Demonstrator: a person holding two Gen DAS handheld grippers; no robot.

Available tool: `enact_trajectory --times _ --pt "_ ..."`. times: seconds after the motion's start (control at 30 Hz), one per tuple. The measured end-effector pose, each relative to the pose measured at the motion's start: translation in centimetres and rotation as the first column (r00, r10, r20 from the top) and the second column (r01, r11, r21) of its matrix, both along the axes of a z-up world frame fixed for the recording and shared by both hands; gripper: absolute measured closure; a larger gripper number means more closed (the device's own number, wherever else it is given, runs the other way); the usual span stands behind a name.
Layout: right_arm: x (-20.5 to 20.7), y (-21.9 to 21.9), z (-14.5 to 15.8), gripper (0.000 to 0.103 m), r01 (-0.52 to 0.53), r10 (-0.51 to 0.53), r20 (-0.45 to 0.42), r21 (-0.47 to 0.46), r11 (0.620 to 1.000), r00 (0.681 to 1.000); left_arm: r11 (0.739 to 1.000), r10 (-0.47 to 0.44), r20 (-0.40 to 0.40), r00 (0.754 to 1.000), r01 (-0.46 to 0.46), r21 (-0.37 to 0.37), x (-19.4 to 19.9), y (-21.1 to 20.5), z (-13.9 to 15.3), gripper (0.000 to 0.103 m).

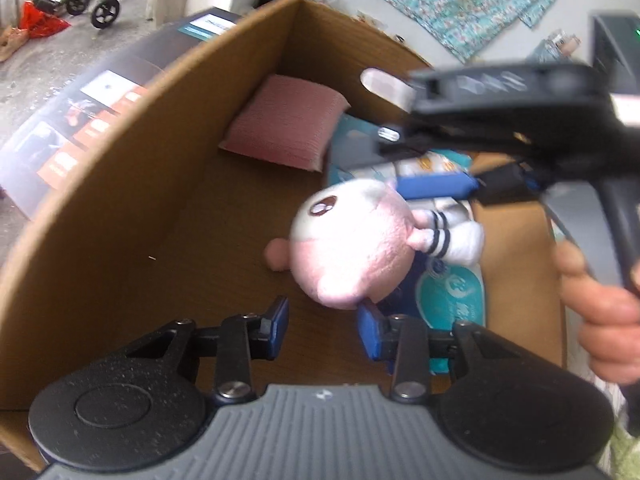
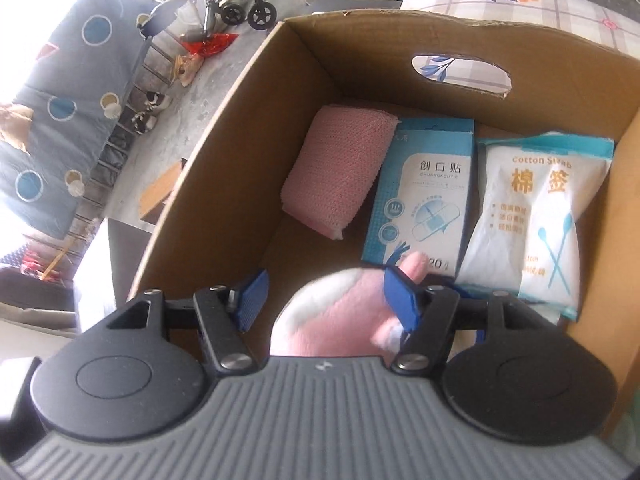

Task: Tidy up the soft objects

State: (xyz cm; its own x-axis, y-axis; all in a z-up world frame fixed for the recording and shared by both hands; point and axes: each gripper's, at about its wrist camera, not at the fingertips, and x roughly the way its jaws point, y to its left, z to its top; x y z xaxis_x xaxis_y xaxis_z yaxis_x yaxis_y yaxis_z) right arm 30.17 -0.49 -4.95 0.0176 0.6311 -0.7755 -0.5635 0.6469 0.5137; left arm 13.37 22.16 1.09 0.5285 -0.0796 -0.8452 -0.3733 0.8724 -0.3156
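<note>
A pink plush toy [image 1: 352, 248] in a white striped outfit lies on the floor of the open cardboard box [image 1: 120, 200], partly on a teal packet [image 1: 456, 292]. My left gripper [image 1: 323, 330] hovers just short of it, open, with nothing between its blue pads. In the right wrist view the plush [image 2: 332, 320] sits between the jaws of my right gripper [image 2: 326, 300]. The right pad is at its limb and the left pad stands apart, so that gripper is open. A folded pink cloth [image 2: 340, 172] lies further in.
Inside the box [image 2: 224, 148], a blue plaster carton [image 2: 428, 196] and a cotton swab bag [image 2: 532, 216] lie side by side by the handle wall. A person's hand [image 1: 600, 300] holds the right gripper's handle. A wheeled chair [image 2: 240, 4] and a blue quilt [image 2: 60, 100] stand beyond.
</note>
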Motion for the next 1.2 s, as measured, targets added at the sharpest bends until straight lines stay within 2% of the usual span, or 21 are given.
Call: enact_trajectory --times 0.2,0.33,0.43,0.53,0.67,0.77,0.9,1.03,1.2 --pt "-2.4 -2.5 0.3 0.038 -0.019 0.025 -0.099 0.066 0.998 0.995 0.995 0.087 -0.012 0.996 -0.086 0.041 -1.8 2.4 0.5 0.063" --pt "-3.5 -3.8 0.3 0.038 -0.023 0.039 -0.162 0.096 0.995 0.986 0.995 0.097 -0.023 0.995 -0.096 0.023 -3.1 3.3 0.8 0.054" --pt "-2.9 -4.6 1.2 0.038 0.030 -0.016 -0.121 0.117 0.993 0.993 0.995 0.103 -0.020 0.994 -0.103 -0.011 -3.7 3.7 1.0 0.050" --pt "-1.6 -4.5 1.1 0.037 0.079 -0.060 -0.147 0.130 0.988 0.987 0.994 0.100 -0.015 0.995 -0.101 -0.046 -3.7 3.3 1.0 0.042" --pt "-1.0 -2.5 0.0 0.034 0.087 -0.075 -0.142 0.078 0.993 0.987 0.996 0.071 -0.014 0.997 -0.072 -0.057 -3.3 2.4 0.8 0.035" --pt "-1.2 -0.6 -1.0 0.033 0.045 -0.043 -0.111 0.018 0.999 0.993 0.998 0.053 -0.016 0.998 -0.053 -0.037 -3.1 1.7 0.5 0.030" --pt "-1.7 2.2 -2.5 0.032 -0.021 0.018 -0.080 -0.036 0.999 0.997 0.999 0.032 -0.013 0.999 -0.033 -0.027 -3.1 1.4 0.5 0.029" --pt "-3.0 4.4 -2.7 0.034 -0.117 0.116 -0.022 -0.057 0.991 0.993 1.000 0.014 -0.009 1.000 -0.014 -0.019 -3.4 1.3 0.4 0.030" --pt "-4.5 4.8 -2.5 0.052 -0.194 0.196 0.018 -0.074 0.978 0.980 1.000 -0.009 -0.008 1.000 0.009 -0.001 -3.5 1.0 0.5 0.030"
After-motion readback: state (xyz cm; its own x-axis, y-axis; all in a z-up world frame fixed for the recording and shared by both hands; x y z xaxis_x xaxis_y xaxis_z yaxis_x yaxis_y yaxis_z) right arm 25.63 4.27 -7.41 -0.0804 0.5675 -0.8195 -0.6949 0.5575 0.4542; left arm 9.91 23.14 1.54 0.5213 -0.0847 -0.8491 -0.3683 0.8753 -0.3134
